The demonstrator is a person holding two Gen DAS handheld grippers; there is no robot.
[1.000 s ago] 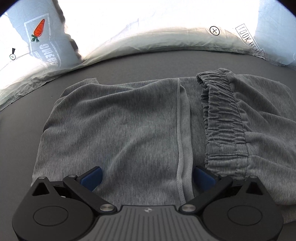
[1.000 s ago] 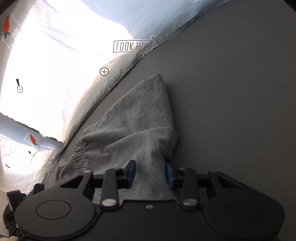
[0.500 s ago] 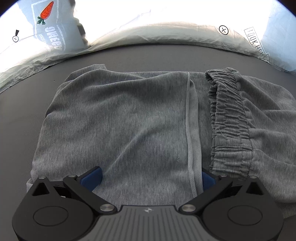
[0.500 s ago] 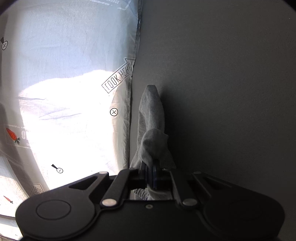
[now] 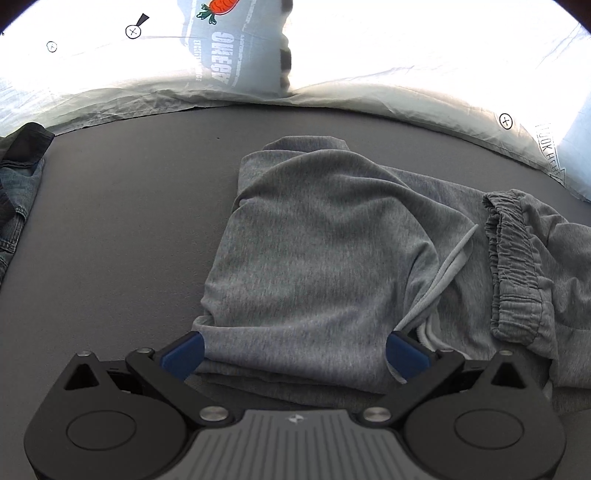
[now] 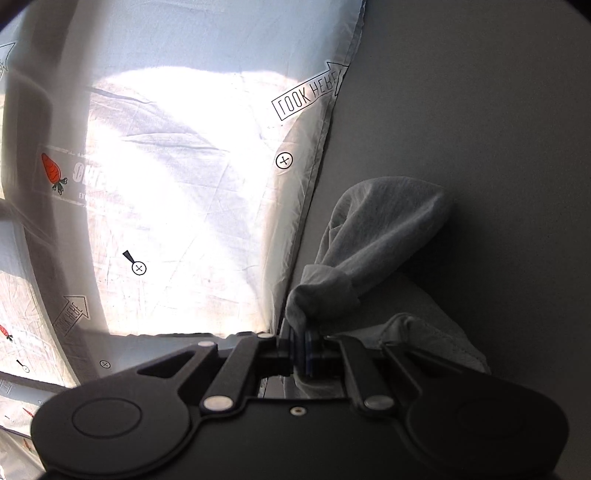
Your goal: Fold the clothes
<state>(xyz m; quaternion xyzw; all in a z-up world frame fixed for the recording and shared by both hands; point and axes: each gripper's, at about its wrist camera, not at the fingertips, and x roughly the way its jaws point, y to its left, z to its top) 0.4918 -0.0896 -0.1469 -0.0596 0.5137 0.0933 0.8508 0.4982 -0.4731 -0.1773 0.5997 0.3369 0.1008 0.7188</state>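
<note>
Left gripper (image 5: 295, 354) spread wide over grey sweatpants (image 5: 325, 251) at centre frame; right gripper (image 6: 303, 350) pinches sweatpants corner; bare grey mat (image 5: 122, 229) at frame left.

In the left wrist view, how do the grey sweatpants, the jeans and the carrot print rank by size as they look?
1. grey sweatpants, by far the largest.
2. jeans, cut off by the left edge, so their full size is unsure.
3. carrot print, smallest; it is farther away and cut by the top edge.

Grey sweatpants (image 5: 321, 251) lie partly folded on a dark grey surface, elastic waistband (image 5: 513, 266) bunched at right, a pale drawstring (image 5: 443, 273) trailing; one end (image 6: 373, 236) is lifted.
</note>
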